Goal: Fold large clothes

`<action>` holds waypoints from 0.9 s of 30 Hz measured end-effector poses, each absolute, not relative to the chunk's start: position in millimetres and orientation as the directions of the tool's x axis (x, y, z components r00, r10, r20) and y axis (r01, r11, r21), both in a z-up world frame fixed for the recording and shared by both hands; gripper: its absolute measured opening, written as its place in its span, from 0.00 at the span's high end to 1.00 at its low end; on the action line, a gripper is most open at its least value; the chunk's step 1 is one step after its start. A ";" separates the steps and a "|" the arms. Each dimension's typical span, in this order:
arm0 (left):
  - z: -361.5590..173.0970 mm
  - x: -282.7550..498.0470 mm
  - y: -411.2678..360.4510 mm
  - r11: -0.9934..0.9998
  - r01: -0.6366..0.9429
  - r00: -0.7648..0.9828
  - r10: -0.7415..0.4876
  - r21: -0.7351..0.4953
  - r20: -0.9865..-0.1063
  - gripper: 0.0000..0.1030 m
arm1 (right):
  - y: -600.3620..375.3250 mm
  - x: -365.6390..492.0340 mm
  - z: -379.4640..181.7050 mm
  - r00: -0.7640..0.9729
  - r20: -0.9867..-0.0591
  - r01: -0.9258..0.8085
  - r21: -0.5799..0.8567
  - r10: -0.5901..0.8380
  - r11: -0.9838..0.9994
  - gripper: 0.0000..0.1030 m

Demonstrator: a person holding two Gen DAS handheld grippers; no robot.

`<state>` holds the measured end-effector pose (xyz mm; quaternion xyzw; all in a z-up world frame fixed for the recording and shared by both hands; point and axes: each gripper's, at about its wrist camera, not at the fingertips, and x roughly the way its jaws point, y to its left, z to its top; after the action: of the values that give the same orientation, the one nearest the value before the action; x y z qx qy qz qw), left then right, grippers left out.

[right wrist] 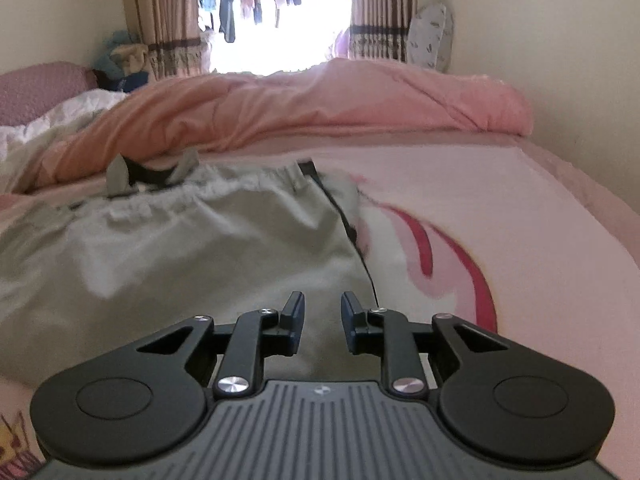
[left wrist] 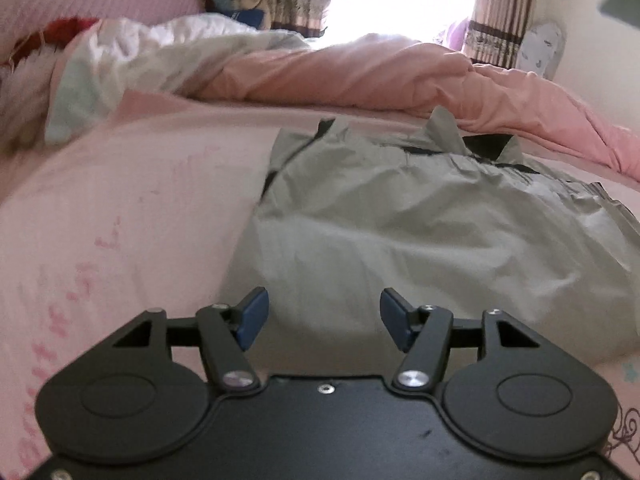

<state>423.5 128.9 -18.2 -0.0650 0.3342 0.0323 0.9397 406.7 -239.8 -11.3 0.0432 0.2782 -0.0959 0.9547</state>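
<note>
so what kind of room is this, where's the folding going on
Most likely a bedroom in a home. A grey garment lies spread on a bed with a pink printed sheet, a rumpled pink duvet is bunched behind it, and patterned curtains frame a bright window at the far end.

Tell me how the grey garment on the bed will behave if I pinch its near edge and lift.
The grey garment looks thin and creased, so it will probably drape limply, not hold shape. Its gathered waistband may bunch. Lying on the soft pink sheet, it may drag rather than slide.
</note>
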 end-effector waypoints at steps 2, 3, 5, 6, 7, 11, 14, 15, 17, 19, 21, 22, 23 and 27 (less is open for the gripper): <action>-27.3 424.2 126.3 0.987 -0.112 0.762 0.013 -0.112 -0.647 0.41 | -242.0 407.8 -20.9 0.811 -0.559 0.228 0.034 -0.170 0.973 0.74; -31.1 424.9 125.7 0.987 -0.119 0.759 0.017 -0.113 -0.651 0.41 | -243.5 408.6 -25.3 0.808 -0.561 0.238 0.031 -0.180 0.971 0.74; -36.9 428.0 126.3 0.986 -0.123 0.752 0.020 -0.111 -0.659 0.39 | -245.2 409.3 -33.5 0.801 -0.568 0.249 0.026 -0.191 0.968 0.74; -39.3 430.3 128.0 0.985 -0.126 0.749 0.016 -0.119 -0.662 0.39 | -246.4 408.1 -37.0 0.799 -0.570 0.252 0.029 -0.191 0.967 0.74; -42.2 431.1 129.2 0.984 -0.130 0.751 0.016 -0.125 -0.660 0.38 | -248.7 408.5 -40.0 0.798 -0.572 0.257 0.036 -0.191 0.966 0.74; -40.8 432.7 128.0 0.986 -0.130 0.749 0.029 -0.104 -0.662 0.37 | -252.8 404.9 -42.9 0.797 -0.574 0.266 0.056 -0.187 0.962 0.74; -31.5 431.1 127.9 0.978 -0.153 0.743 0.019 -0.142 -0.669 0.42 | -246.0 399.8 -30.3 0.799 -0.560 0.299 0.052 -0.220 0.953 0.74; -26.0 428.1 124.9 0.976 -0.136 0.754 -0.009 -0.170 -0.656 0.42 | -239.6 396.8 -23.6 0.812 -0.542 0.293 0.055 -0.218 0.954 0.74; -15.8 424.7 110.7 0.978 -0.097 0.771 -0.043 -0.183 -0.635 0.42 | -221.7 391.0 -10.9 0.853 -0.498 0.227 0.082 -0.157 0.971 0.74; -5.9 423.5 86.5 0.984 -0.030 0.783 -0.086 -0.175 -0.615 0.42 | -194.3 388.6 0.2 0.883 -0.463 0.145 0.101 -0.082 0.984 0.74; -2.3 425.9 62.7 0.981 0.042 0.779 -0.152 -0.192 -0.608 0.41 | -157.8 390.1 5.6 0.897 -0.441 0.030 0.116 0.024 0.993 0.74; -3.0 428.7 49.8 0.979 0.069 0.775 -0.173 -0.191 -0.608 0.41 | -143.9 392.2 5.3 0.896 -0.440 -0.007 0.121 0.060 0.993 0.74; -4.9 430.2 40.6 0.981 0.080 0.774 -0.174 -0.179 -0.609 0.41 | -126.5 395.6 2.2 0.890 -0.444 -0.049 0.128 0.102 0.991 0.74; -21.5 444.9 16.9 0.986 0.090 0.759 -0.159 -0.140 -0.632 0.41 | -89.4 414.8 -21.0 0.860 -0.490 -0.098 0.119 0.144 0.988 0.74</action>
<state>444.9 16.9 -21.5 -0.0506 0.3411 -0.0663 0.9363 414.8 -89.4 -21.0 0.0452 0.2575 0.0628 0.9632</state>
